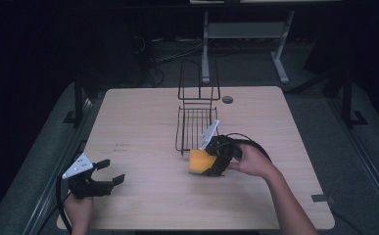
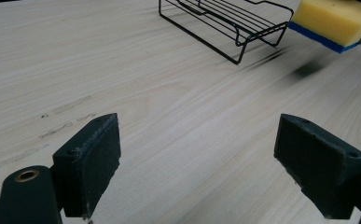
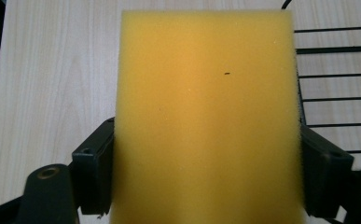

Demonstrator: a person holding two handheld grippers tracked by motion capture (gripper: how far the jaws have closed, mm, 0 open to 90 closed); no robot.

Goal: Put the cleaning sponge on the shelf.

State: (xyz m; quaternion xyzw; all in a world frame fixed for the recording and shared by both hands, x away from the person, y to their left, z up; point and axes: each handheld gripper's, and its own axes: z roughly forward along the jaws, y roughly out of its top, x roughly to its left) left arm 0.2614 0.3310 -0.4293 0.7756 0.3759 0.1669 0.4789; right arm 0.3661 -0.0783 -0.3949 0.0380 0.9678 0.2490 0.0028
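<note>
- One sponge [image 1: 198,161], yellow with a blue scouring layer on its underside, is the thing in hand; it hangs lifted off the table [image 1: 143,205], just at the near end of the black wire rack [image 1: 195,128].
- Right claw [image 1: 215,164] pinches the sponge across its width, a jaw pressed into each long side, and the right gripper view shows the foam [image 3: 206,116] slightly dented where the pads bite.
- Judging from how things lie, the step in hand is carrying the sponge into the rack, whose open tray lies just ahead and to one side of it.
- To do it well, the hold should stay firm but not harder, since soft foam squeezed too far could spring out or twist.
- Sponge and claw should rise enough to clear the rack's near rim wire before moving over the tray, then come down level so the blue side lands flat on the wires.
- Release should wait until the sponge rests on the wires, not above them.
- Left claw [image 1: 109,172] hovers spread wide and empty over the table's near left corner, well apart from the rack; it could steady the light rack if it slides.
</note>
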